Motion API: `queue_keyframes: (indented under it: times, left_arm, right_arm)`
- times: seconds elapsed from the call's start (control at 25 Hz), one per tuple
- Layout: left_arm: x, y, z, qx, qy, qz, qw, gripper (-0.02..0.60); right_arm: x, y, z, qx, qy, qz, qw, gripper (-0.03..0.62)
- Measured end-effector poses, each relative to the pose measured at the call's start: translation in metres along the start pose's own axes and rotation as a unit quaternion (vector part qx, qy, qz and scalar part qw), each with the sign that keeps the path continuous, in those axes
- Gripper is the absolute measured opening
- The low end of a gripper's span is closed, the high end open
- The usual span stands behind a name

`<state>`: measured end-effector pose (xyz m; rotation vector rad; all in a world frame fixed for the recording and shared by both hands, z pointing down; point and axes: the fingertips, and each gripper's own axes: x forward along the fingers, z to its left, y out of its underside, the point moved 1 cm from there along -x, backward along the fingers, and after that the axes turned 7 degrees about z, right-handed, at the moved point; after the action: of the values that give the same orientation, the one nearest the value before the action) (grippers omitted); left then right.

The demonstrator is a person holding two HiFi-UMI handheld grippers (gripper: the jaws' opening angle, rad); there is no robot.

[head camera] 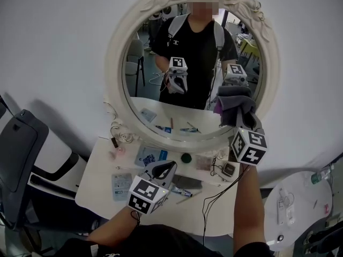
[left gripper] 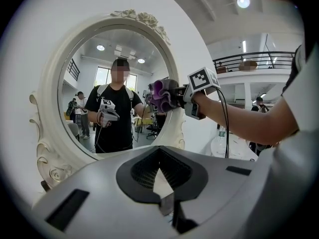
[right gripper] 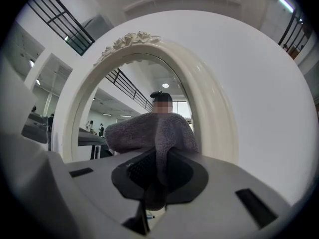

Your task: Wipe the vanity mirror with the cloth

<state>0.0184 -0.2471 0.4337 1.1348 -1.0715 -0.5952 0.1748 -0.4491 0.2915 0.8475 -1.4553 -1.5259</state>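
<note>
The grey cloth (head camera: 234, 105), soft and light, was held bunched in the right claw (head camera: 240, 123), which was closed on one fold. It was placed at the lower right of the vanity mirror (head camera: 161, 84), touching the glass or just before it. The left claw (head camera: 167, 169) was seen closed and empty, low above the desk (head camera: 99, 183). The glass was judged fragile, so mild pressure was advised. Open room was found leftward and upward; the carved frame (head camera: 114, 63) could catch the cloth.
</note>
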Motion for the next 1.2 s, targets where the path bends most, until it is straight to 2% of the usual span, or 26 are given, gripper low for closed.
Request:
queue_keyframes:
  times: [0.28, 0.44, 0.64, 0.92, 1.2]
  left_arm:
    - [-0.004, 0.004, 0.008, -0.008, -0.017, 0.001, 0.9998, -0.002]
    - [-0.013, 0.006, 0.020, -0.011, -0.037, 0.001, 0.9993, -0.002]
    - [-0.032, 0.014, 0.042, -0.029, -0.069, -0.001, 0.9972, -0.002]
    - [-0.062, 0.021, 0.073, -0.042, -0.111, -0.007, 0.9929, -0.002]
    - [-0.091, 0.031, 0.103, -0.064, -0.145, -0.016, 0.9873, -0.002]
  right_arm:
    - [0.012, -0.009, 0.048, -0.005, -0.067, -0.014, 0.998, 0.041]
    - [0.022, -0.019, 0.090, -0.014, -0.112, -0.030, 0.993, 0.041]
    - [0.032, -0.029, 0.142, -0.037, -0.143, -0.042, 0.988, 0.041]
    - [0.052, -0.041, 0.224, -0.056, -0.201, -0.032, 0.977, 0.041]
    - [0.070, -0.046, 0.299, -0.093, -0.231, -0.024, 0.968, 0.041]
